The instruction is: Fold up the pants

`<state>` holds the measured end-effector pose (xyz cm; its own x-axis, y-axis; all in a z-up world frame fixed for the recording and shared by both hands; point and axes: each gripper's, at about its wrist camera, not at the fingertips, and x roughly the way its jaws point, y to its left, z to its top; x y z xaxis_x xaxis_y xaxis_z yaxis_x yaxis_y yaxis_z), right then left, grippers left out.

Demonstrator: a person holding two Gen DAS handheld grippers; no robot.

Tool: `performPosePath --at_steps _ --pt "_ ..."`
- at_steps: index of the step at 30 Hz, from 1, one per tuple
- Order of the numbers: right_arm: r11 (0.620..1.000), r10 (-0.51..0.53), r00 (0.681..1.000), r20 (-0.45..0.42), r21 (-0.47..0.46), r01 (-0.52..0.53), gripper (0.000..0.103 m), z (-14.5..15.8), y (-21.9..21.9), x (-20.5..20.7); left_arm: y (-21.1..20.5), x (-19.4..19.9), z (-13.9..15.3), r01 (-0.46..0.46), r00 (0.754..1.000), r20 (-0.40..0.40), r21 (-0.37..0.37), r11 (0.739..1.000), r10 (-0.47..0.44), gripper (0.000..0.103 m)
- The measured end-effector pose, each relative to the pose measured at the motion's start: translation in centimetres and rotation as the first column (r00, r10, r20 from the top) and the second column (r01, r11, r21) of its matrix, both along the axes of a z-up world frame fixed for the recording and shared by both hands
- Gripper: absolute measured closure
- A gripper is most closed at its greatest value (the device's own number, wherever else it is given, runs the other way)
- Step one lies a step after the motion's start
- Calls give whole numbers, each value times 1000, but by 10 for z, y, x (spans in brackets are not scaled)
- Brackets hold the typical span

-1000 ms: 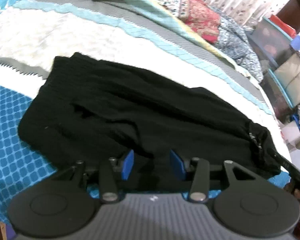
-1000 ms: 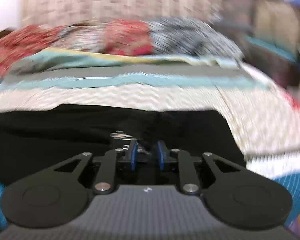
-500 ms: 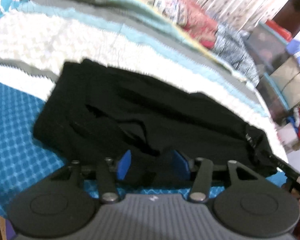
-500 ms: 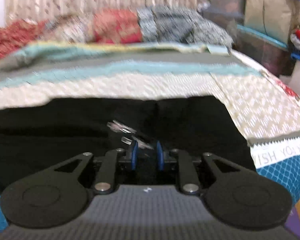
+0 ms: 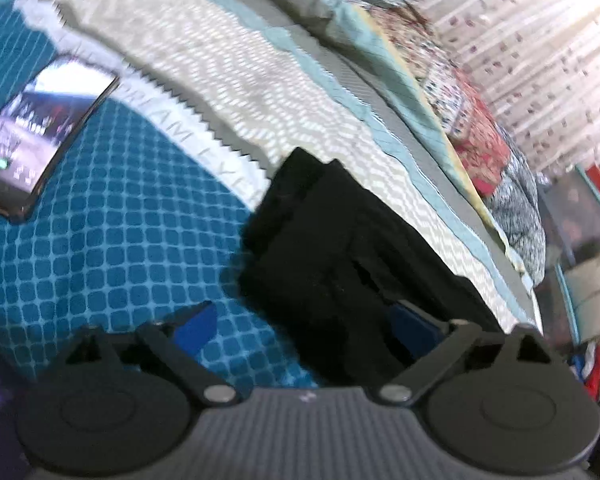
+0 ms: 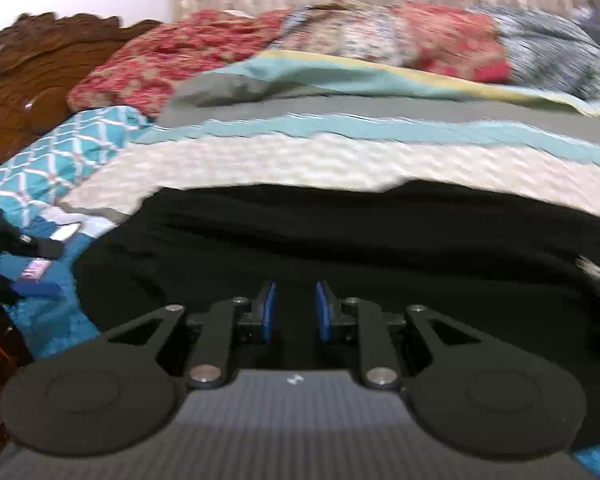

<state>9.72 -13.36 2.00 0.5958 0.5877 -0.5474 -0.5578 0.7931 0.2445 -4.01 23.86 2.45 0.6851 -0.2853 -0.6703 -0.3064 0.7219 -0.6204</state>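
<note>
left gripper: jaws just sprang wide, nothing pinched, looks like it dropped its fold
pants: black, heaped on the bed's blue quilt, near edge between the spread fingers
right gripper: fingers narrow over black cloth, can't tell if pinching

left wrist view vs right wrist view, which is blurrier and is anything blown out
Left wrist view: smeared throughout, phone screen unreadable, curtain washed out at the top right, bed bowed by the fisheye. Right wrist view: also soft, blur streaks along the quilt stripes, black pants a near-featureless dark mass, wall at top left overexposed.
</note>
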Motion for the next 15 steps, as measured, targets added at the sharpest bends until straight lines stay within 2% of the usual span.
performPosePath --at_steps 3,5,7,8,9,11,13,14,15 --pt "999 32 999 -17 41 -32 78 -1 29 11 4 7 -12 -8 1000 6 -54 998 9 0" --pt "997 53 997 -48 53 -51 78 -5 47 13 3 16 -17 4 1000 27 -50 999 -2 0" --pt "994 100 980 -174 70 -89 78 -24 66 25 1 24 -22 12 999 33 -49 999 -10 0" --pt "992 125 949 -288 62 -112 77 -43 76 32 0 28 -25 17 999 37 -52 998 -15 0" --pt "993 110 945 -308 69 -93 79 -54 80 32 -2 32 -27 23 999 40 -50 998 -21 0" --pt "992 93 948 -305 110 -62 79 -58 78 32 -4 39 -30 29 998 49 -34 999 -27 0" --pt "988 83 927 -365 152 -29 79 -58 74 42 -7 42 -30 38 997 69 -10 999 -37 2" --pt "983 86 916 -391 181 -15 80 -62 70 47 -9 43 -30 42 996 79 6 999 -43 14" --pt "979 84 907 -412 205 3 82 -64 68 51 -11 45 -30 48 995 80 28 998 -50 38"
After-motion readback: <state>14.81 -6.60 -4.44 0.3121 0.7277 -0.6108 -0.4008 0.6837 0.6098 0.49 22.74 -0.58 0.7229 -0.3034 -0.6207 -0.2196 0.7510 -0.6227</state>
